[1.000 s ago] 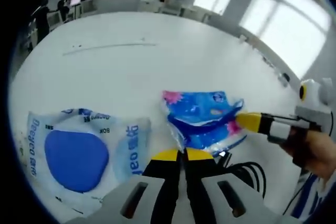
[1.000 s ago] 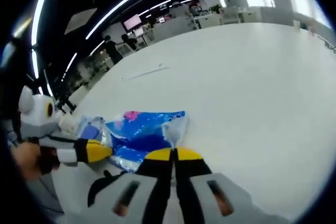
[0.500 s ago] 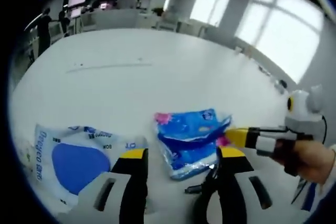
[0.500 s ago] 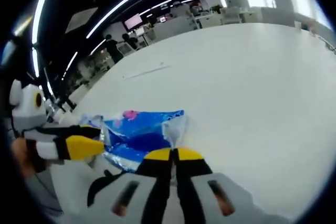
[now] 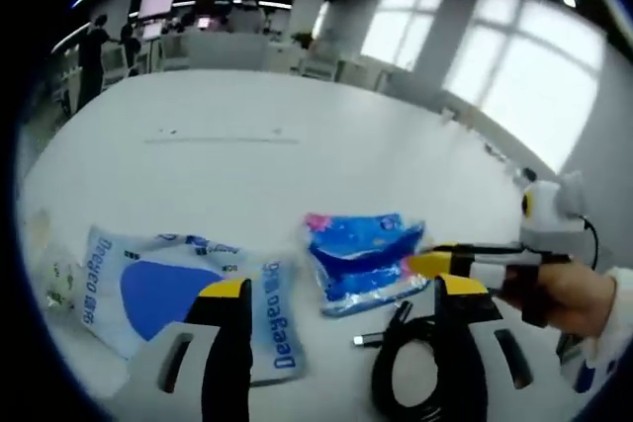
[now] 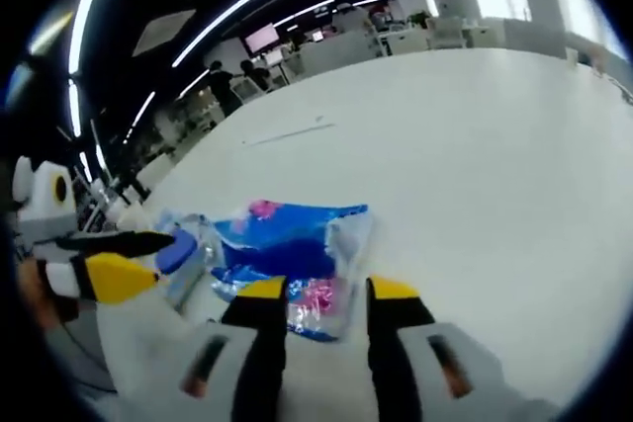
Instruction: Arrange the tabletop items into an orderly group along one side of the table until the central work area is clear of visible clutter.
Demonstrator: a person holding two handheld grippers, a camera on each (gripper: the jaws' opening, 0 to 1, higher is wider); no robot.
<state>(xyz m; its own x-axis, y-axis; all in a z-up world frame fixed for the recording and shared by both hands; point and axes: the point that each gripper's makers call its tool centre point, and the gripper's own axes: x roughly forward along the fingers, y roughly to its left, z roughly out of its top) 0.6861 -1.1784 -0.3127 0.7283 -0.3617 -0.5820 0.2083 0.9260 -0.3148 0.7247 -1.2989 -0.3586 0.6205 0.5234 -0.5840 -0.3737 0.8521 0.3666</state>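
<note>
A blue tissue pack (image 5: 361, 249) with pink flowers lies on the white table (image 5: 247, 165). My left gripper (image 5: 344, 292) stands open just short of it, jaws wide apart. To its left lies a white pouch with a blue oval (image 5: 168, 289). My right gripper (image 5: 425, 259) comes in from the right, its yellow tips at the pack's right edge. In the right gripper view the right gripper (image 6: 326, 289) is open, and the clear end of the tissue pack (image 6: 287, 249) lies between its jaws. The left gripper (image 6: 158, 259) shows at the left, open.
A coiled black cable (image 5: 379, 382) lies near the table's edge, beside my left gripper's right jaw. A small pale packet (image 5: 54, 274) sits left of the pouch. Beyond the items the table stretches far and bare; desks and people stand in the background.
The left gripper opened and drew back from the tissue pack. The right gripper, shut on the pack's end until half a second ago, has now opened and let it go.
</note>
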